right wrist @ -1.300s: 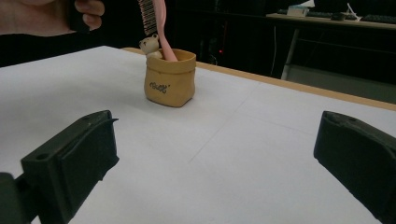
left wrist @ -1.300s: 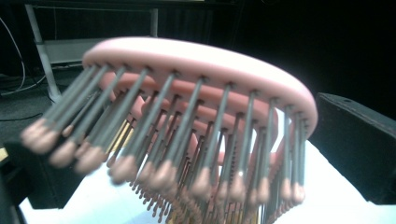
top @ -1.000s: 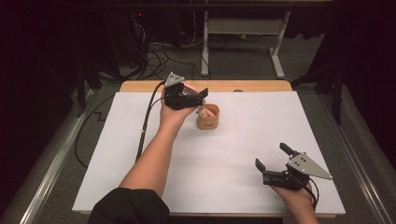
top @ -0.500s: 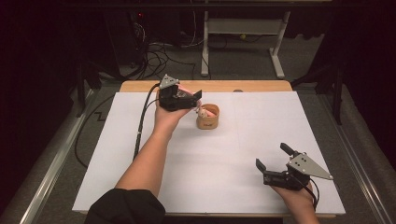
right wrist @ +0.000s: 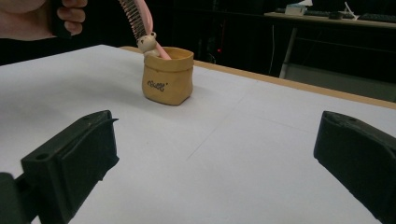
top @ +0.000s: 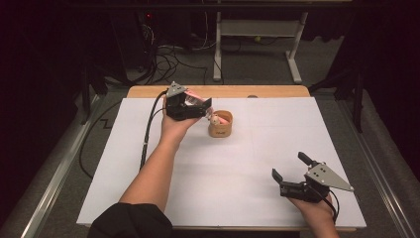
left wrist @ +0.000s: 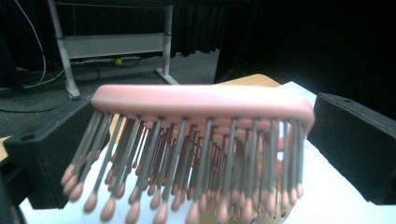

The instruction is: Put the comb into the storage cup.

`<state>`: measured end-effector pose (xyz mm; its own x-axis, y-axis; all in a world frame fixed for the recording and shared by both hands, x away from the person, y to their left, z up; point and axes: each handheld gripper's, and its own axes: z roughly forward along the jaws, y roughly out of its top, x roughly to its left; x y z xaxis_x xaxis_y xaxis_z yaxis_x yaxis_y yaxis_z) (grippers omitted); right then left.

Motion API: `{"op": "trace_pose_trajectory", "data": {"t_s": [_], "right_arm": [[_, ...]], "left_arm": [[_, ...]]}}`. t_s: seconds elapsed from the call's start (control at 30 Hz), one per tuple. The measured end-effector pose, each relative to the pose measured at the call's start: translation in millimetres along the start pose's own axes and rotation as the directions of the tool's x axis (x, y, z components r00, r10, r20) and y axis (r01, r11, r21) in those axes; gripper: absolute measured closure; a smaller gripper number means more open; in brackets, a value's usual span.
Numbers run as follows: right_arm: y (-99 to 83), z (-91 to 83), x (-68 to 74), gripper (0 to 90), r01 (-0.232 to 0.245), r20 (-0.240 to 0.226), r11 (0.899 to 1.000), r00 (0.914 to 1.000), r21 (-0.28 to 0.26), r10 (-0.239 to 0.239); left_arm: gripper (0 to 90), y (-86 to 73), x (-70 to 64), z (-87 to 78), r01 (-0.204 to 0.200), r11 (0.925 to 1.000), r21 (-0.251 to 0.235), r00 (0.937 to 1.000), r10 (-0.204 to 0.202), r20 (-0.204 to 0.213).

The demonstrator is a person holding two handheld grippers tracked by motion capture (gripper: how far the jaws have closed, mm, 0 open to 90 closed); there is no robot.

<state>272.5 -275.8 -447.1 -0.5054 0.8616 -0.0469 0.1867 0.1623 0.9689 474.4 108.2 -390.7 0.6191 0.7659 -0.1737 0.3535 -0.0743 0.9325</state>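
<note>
Hairbrush (left wrist: 201, 100), pink, light and rigid, sits pinched by its head in the left gripper (top: 190, 106) above a pouch (top: 221, 127). Bristles flex; the spine gives firmer purchase. Right gripper (top: 292, 173) rests spread wide.

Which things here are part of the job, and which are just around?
In the job:
pink brush, held in the left gripper
tan pot, brush handle inside
white mat

Just around:
right gripper, open, idle
cables on the floor
grey frame behind
</note>
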Motion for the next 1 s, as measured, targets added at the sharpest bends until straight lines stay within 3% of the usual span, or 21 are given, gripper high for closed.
{"op": "trace_pose_trajectory", "data": {"t_s": [0.4, 0.77, 1.0], "right_arm": [[-1.2, 0.6, 0.4, 0.2, 0.001, 0.001, 1.000, 1.0000, 0.006, -0.001], [-1.8, 0.5, 0.2, 0.2, 0.003, 0.005, 1.000, 1.0000, 0.010, -0.003], [-1.6, -0.4, 0.6, 0.2, 0.003, 0.006, 1.000, 1.0000, 0.009, -0.003]], "left_arm": [[0.1, -5.2, -0.6, -6.4, 0.016, 0.9998, 0.006, 0.9995, -0.017, 0.027], [0.0, -29.4, -0.9, -26.5, 0.003, 1.0000, 0.007, 0.9975, -0.003, 0.071], [0.0, -45.2, 0.7, -32.8, -0.002, 0.9996, 0.027, 0.9977, 0.000, 0.068]]}}
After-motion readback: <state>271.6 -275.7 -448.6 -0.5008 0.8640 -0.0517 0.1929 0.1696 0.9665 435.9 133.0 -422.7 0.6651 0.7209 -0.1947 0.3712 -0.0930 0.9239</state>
